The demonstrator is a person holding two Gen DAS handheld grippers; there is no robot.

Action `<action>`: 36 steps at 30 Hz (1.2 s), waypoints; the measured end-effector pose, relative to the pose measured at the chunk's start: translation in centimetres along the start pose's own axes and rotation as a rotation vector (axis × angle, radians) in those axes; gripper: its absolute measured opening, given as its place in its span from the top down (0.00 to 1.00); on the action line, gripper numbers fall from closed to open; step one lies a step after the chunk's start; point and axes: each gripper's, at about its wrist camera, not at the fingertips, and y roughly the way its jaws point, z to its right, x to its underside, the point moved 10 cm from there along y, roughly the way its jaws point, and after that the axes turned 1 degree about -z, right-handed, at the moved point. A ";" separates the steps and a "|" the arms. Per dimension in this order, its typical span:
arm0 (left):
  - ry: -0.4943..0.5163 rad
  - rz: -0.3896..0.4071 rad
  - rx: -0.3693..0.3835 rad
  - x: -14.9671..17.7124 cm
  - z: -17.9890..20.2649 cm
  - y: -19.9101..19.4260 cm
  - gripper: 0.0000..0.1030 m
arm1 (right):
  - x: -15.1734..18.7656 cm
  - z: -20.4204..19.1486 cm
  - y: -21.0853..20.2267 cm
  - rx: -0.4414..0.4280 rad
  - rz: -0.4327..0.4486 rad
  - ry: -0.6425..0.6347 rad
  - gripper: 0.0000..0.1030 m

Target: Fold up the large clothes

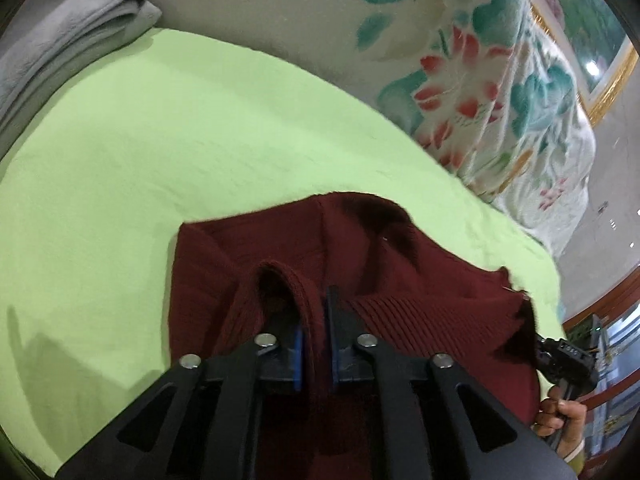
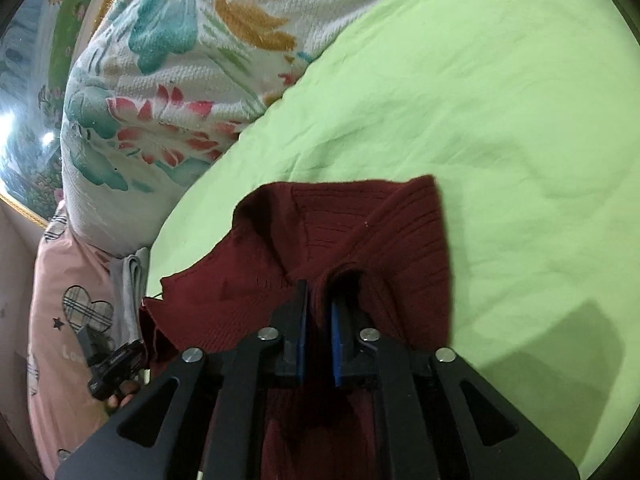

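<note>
A dark red ribbed knit sweater (image 1: 380, 248) lies bunched on the light green bedsheet (image 1: 160, 140). In the left wrist view my left gripper (image 1: 310, 304) sits low over the sweater. A fold of its ribbed hem runs between the blue pads (image 1: 297, 356), and the jaws stand slightly apart, loose around it. In the right wrist view my right gripper (image 2: 320, 292) is at the other end of the sweater (image 2: 340, 220), with a ridge of knit between its slightly parted pads (image 2: 335, 344). A hand (image 1: 560, 416) holds the other tool at the sweater's right edge.
A floral quilt (image 1: 480, 80) (image 2: 160, 60) is heaped along the far side of the bed. A folded grey blanket (image 1: 60, 40) lies at the far left. A pink pillow with hearts (image 2: 60, 300) sits beside the bed's edge. The green sheet (image 2: 480, 100) stretches beyond the sweater.
</note>
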 end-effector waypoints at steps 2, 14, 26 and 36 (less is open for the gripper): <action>0.007 0.024 0.020 1.0 0.8 -1.8 0.69 | 0.1 -0.7 -1.8 0.020 0.056 -0.020 0.74; 0.186 -0.076 0.114 8.0 9.9 -1.3 0.64 | 5.4 -9.0 0.9 0.003 -0.032 -0.292 0.73; -0.086 0.008 0.060 6.6 -2.7 -3.6 0.98 | 1.6 1.7 -2.6 0.173 0.188 -0.035 0.73; -0.102 0.019 0.094 9.7 -1.8 -8.4 0.84 | 4.3 -3.1 -4.8 0.099 0.184 -0.089 0.71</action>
